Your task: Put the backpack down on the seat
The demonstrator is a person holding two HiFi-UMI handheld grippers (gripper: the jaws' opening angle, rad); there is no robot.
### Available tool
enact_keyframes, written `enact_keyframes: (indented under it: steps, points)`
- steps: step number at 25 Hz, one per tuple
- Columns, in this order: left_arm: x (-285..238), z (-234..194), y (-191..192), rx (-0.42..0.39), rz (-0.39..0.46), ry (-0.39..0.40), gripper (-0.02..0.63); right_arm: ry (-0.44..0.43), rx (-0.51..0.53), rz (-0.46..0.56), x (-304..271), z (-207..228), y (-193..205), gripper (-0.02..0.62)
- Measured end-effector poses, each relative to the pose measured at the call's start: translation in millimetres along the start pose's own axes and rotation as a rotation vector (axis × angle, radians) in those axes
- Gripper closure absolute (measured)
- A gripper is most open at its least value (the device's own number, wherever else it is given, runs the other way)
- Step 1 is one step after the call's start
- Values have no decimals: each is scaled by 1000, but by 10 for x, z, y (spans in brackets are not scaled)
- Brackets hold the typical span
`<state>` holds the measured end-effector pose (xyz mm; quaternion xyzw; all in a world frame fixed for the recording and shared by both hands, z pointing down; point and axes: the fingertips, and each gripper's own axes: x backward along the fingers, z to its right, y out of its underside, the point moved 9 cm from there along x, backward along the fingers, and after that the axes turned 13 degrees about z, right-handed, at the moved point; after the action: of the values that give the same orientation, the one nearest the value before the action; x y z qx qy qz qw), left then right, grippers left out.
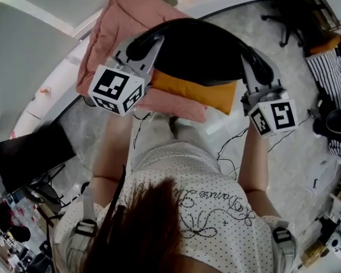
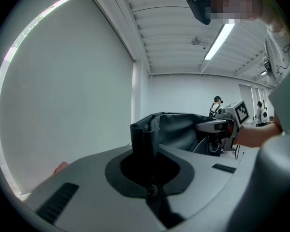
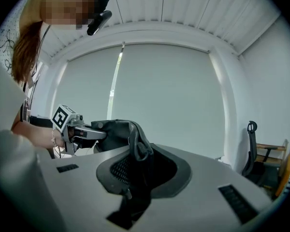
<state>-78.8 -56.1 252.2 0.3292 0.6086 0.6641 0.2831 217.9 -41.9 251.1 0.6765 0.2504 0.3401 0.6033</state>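
Right tool (image 3: 135,151) tight on black backpack (image 3: 115,128), left tool (image 3: 97,132) opposite

I read this as a lab/office workspace: black monitor (image 1: 31,155) near left amid clutter, swivel chair (image 1: 284,21) far right, cables (image 1: 232,147) across pale floor (image 1: 295,152), strip light (image 2: 221,41) overhead, w/ big window blinds (image 3: 164,100).

Backpack (image 1: 200,53) betw. left gripper (image 1: 140,48) & right gripper (image 1: 254,60), over seat (image 1: 116,24).
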Motion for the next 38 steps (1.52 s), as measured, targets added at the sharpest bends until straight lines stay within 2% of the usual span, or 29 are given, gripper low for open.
enact_keyframes:
  steps: [6, 12, 18, 20, 25, 28, 34, 38]
  points:
    - [-224, -230, 285, 31, -49, 21, 598, 32, -18, -50, -213, 148, 262, 531]
    - [-482, -520, 702, 83, -116, 86, 598, 95, -43, -137, -416, 249, 615, 531]
    - [-695, -1027, 1486, 130, -212, 193, 597, 180, -68, -262, -777, 294, 1379, 523]
    - [-748, -1151, 1631, 138, -242, 232, 597, 207, -78, -303, -875, 307, 1523, 518]
    - [-908, -1140, 1809, 168, -307, 300, 597, 264, -66, -404, -844, 396, 1669, 515]
    - [-957, -1198, 2078, 176, -353, 330, 597, 283, -34, -483, -892, 391, 1927, 514]
    - [-1085, -1323, 2678, 185, -415, 337, 595, 283, -51, -568, -984, 478, 2554, 515]
    - [-1109, -1213, 2971, 197, -480, 336, 594, 277, -87, -626, -862, 530, 2835, 515]
